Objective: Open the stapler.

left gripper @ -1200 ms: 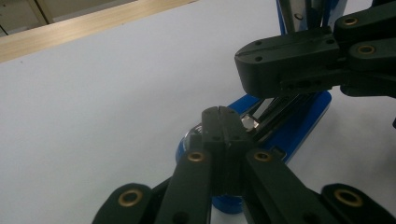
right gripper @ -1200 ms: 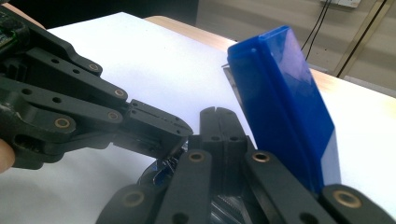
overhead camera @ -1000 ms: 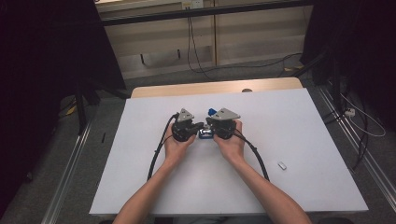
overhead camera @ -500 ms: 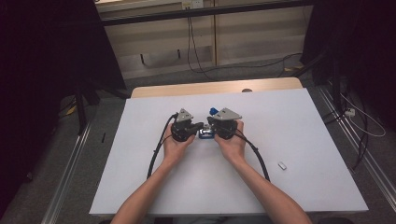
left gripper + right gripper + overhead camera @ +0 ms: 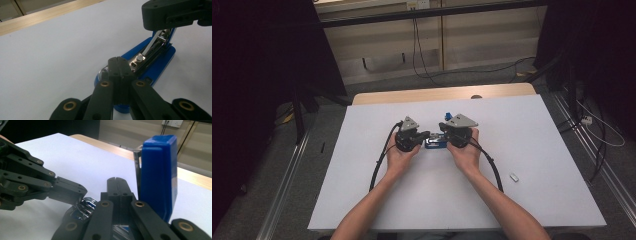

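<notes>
Left gripper has its two black jaws pressed flat together with no gap between them, and their tips sit low at the front end of the blue stapler, on or just over the shiny metal of its nose; whether they pinch a thin edge there or only press on it I cannot tell. Right gripper is likewise closed, jaw against jaw, with the stapler's blue top cover standing upright just beside its tips — the cover is swung open and rises nearly vertical, while the base lies flat on the white table. From the high view the stapler lies between the two grippers near the middle of the table, its long axis running roughly left to right from one hand to the other, so each gripper meets one end of it head-on: the left gripper at the nose, the right gripper at the hinge end under the raised cover. In the left gripper view the bright magazine rail slopes up and away toward the hinge, where the right gripper's dark body hangs over it. A move on the open magazine would likely have to travel along that axis — the left gripper is the nearer one to the nose and its channel, the right to the cover. A small grey piece lies on the table well apart, toward the person's right.
</notes>
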### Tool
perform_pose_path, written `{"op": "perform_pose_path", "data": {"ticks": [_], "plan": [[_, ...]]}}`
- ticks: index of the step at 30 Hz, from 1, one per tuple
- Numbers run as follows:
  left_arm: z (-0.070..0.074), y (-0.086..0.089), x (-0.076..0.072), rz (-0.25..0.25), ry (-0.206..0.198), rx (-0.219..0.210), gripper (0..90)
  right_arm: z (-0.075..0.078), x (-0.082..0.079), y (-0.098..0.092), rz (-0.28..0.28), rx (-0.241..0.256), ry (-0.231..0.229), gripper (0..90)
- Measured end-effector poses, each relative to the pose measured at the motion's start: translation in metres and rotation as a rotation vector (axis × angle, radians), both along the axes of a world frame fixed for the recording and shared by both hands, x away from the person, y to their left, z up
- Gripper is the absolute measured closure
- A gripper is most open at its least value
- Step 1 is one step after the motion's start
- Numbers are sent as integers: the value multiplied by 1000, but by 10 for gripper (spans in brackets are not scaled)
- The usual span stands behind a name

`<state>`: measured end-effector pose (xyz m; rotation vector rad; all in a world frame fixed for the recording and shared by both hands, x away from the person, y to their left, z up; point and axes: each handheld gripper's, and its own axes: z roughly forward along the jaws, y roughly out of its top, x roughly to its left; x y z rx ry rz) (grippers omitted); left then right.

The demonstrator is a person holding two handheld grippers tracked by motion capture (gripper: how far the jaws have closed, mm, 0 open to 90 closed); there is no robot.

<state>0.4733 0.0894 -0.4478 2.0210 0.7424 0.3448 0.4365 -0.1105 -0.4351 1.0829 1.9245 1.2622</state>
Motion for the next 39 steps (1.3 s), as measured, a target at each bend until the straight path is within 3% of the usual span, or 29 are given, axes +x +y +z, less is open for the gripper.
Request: {"op": "perform_pose_path", "data": {"ticks": [18,39], "plan": [[-1,0,0,1,-2,-4,900,10,-5,-15,-25,25,-28,900],[-1,0,-1,4,-1,-6,900,13,-6,-26,-41,43,-24,900]]}}
